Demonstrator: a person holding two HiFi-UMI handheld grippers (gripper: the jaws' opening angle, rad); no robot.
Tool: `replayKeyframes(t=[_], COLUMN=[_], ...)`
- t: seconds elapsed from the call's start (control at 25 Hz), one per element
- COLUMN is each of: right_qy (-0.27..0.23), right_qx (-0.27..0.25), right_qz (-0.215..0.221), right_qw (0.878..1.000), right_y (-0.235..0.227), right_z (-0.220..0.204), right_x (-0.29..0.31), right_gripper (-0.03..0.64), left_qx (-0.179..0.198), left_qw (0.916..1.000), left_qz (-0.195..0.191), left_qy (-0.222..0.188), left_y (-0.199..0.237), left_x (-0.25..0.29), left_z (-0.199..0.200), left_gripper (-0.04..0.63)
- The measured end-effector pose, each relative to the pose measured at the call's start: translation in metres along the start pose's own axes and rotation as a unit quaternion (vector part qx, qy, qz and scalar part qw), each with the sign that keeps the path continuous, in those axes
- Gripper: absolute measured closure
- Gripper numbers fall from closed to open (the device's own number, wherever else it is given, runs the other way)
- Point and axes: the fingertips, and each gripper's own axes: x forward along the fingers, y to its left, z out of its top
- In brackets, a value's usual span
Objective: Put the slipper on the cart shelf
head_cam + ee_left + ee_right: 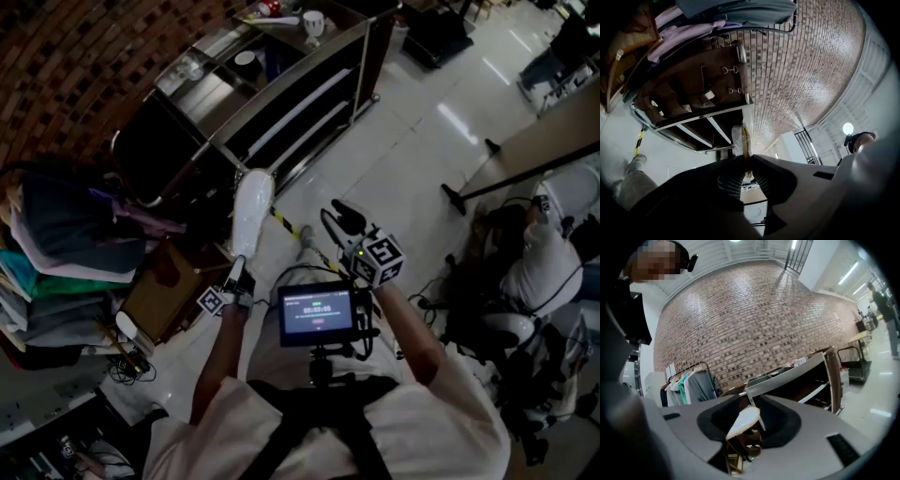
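One flat white slipper (251,208) sits mid-frame, clamped at its lower end by the left gripper (240,272) and pointing up-frame at one steel shelved cart (281,91). The right gripper (337,223), just right of it, has its jaws apart and empty. One rack of hanging clothes (56,253) crowds the left edge.

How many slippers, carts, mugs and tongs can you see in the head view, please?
Slipper: 1, white, gripped by the left tongs
Cart: 1
Mug: 1, white, on the cart's top
Tongs: 2, the left shut on the slipper, the right tongs open and empty
Total: 5
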Motion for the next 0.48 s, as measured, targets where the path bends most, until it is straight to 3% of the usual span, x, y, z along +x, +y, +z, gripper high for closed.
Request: replayKeyframes(t=[0.32,0.48], right_qy=[0.021,0.041], right_qx=[-0.026,-0.028], right_qz=[-0.007,0.002], right_qw=[0.999,0.999], right_y=[-0.067,-0.102], right_z=[0.032,0.051], right_x=[0.051,0.080], right_gripper=[0.468,0.468], left_qx=[-0.012,-0.027], left_qw=[0.9998,0.9993], left_qz=[0.009,0.024], left_qy=[0.010,-0.006], left_y=[0.037,0.058], left_x=[0.105,0.156], left_z=[0.016,0.028], left_gripper=[0.546,0.546])
